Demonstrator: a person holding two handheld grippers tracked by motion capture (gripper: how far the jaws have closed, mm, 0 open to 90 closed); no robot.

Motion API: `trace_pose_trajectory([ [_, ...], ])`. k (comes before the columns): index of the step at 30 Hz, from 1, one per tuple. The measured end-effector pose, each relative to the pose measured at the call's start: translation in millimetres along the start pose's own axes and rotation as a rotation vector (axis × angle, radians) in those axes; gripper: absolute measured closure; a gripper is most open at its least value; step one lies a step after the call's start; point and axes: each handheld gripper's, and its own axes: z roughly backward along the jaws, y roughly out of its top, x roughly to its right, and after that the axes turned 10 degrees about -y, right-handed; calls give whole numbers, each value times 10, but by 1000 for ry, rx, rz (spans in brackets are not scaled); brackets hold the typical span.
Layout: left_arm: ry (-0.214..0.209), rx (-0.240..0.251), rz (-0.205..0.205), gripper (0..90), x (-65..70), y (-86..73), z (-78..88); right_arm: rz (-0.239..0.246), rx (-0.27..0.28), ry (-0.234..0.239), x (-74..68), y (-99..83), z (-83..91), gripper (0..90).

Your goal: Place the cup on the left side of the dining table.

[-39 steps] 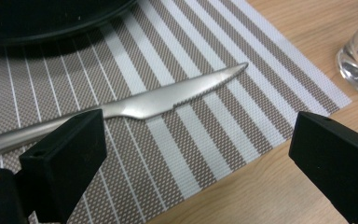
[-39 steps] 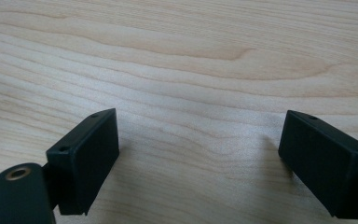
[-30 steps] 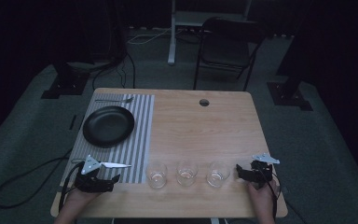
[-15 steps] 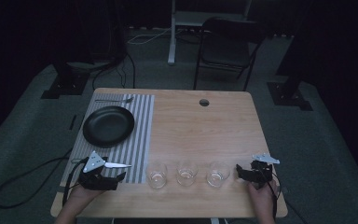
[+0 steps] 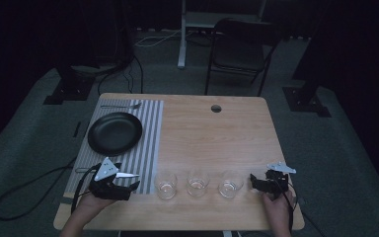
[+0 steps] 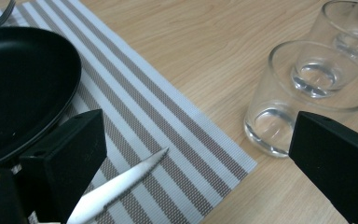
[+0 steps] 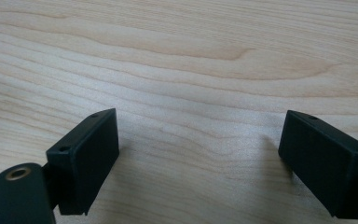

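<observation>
- Almost nothing has moved since the earlier frame: my left gripper [image 5: 128, 186] has slid a tiny bit to the right, and my right gripper [image 5: 254, 181] sits where it was.
- My left gripper rests at the near left of the table [image 5: 237, 133], on the near edge of the striped mat [image 5: 150, 143]. Its jaws are wide open and hold nothing.
- A knife [image 6: 116, 186] lies on the mat right by the left jaw. Its tip points toward the glasses. It looks like the thing I want to pick up.
- Just beyond the knife sits the black plate [image 5: 114, 133], with a fork [image 5: 121, 105] at the far edge of the mat.
- Three glasses stand in a row along the near edge. The left glass [image 5: 166, 185] is just to the right of my left gripper, the middle glass [image 5: 198, 182] comes next, and the right glass [image 5: 230, 184] is near my right gripper.
- My right gripper is at the near right. Its jaws are open too, with bare wood between them.
- What could go wrong: the knife is flat and thin, so the jaws may slip off it or push it away.
- If I swing the left gripper to the right, the outer jaw could knock the left glass over.
- If I move the right gripper to the left too fast, it could bump the right glass.
</observation>
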Motion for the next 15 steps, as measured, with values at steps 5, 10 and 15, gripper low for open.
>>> trace_pose_trajectory([
  [5,-24,8,-16,46,30,75,-13,0,0,0,0,0,0,117],
  [10,-43,10,-41,46,83,145,-47,2,0,0,1,0,0,117],
  [15,-61,17,-61,46,132,217,-88,2,1,0,1,-1,-1,117],
])
